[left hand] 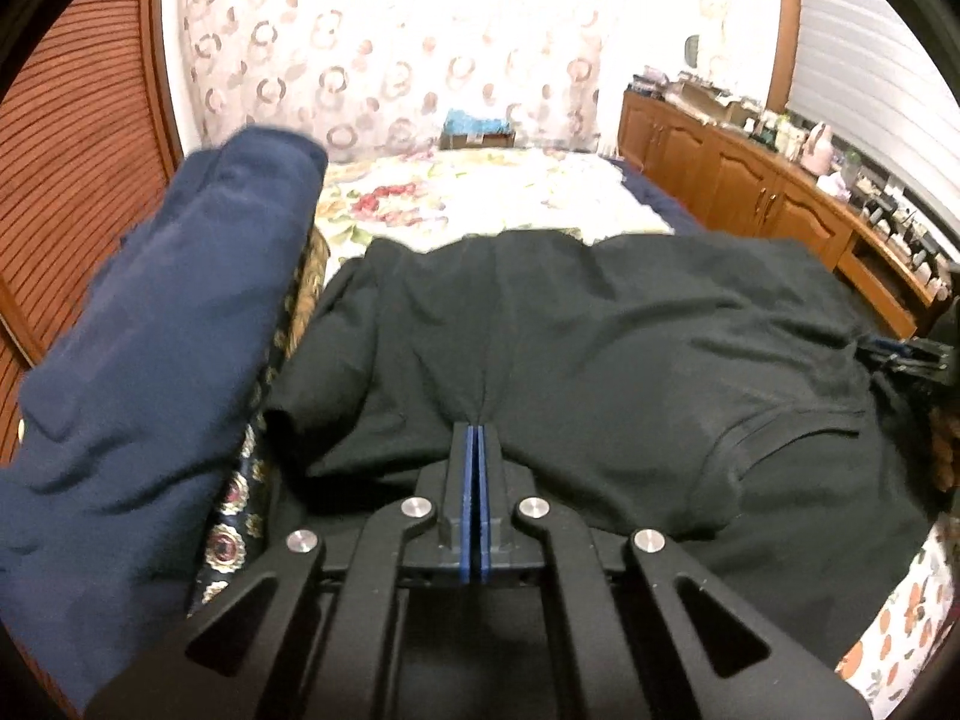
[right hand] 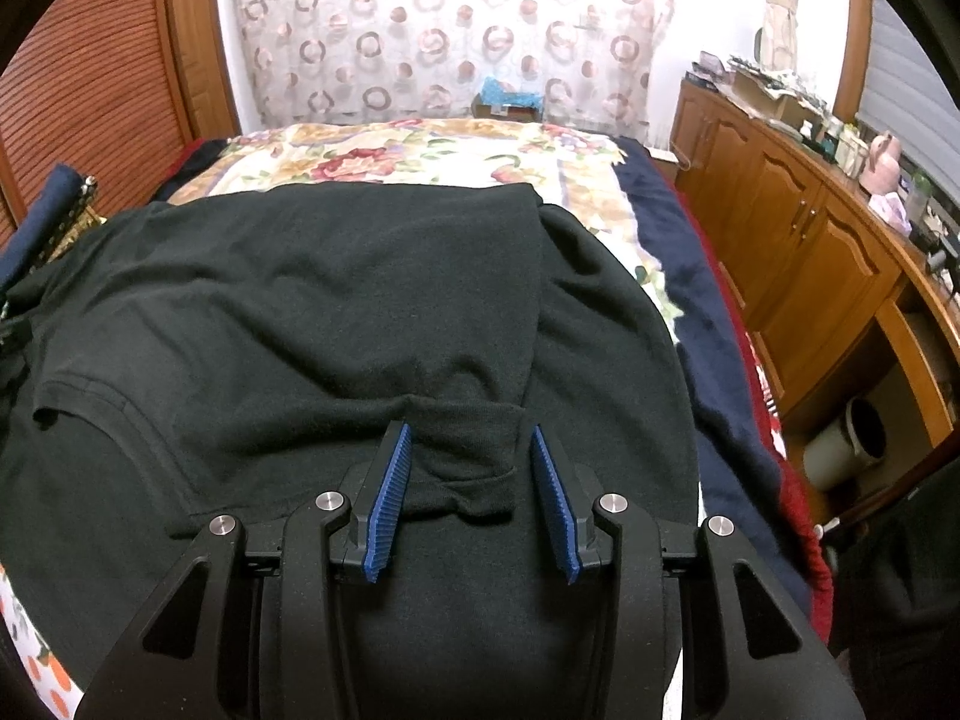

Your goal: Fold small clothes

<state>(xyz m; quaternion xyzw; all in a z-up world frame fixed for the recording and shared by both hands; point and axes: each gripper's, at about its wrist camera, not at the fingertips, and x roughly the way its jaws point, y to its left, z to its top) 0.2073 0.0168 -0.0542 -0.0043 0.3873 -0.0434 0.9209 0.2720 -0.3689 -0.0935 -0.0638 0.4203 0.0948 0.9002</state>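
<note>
1. Fabric of a black shirt (left hand: 600, 348) lies spread over a bed with a floral cover (left hand: 480, 198), its far hem reaching roughly halfway up the mattress in both views
2. Left gripper (left hand: 478, 429) has its blue pads pressed together on a pinch of the black shirt, and creases fan out from that point
3. Right gripper (right hand: 471, 438) has its fingers spread apart, with a folded-in sleeve (right hand: 468, 450) of the shirt lying between them; whether the pads touch the cloth I cannot tell
4. One side of the shirt is turned inward, so a straight fold edge runs up from the sleeve toward the far hem in the right wrist view
5. Left of the shirt sits a navy blue garment (left hand: 162, 360), bunched and raised, close to the shirt's left edge, with a gold-patterned dark cloth (left hand: 240, 516) between them
6. Right of the shirt, a navy blanket (right hand: 690, 276) runs along the bed's edge, and beyond it stand wooden cabinets (right hand: 798, 240)
7. Bare floral cover shows beyond the far hem, up to a curtain with ring patterns (right hand: 444, 36)
</note>
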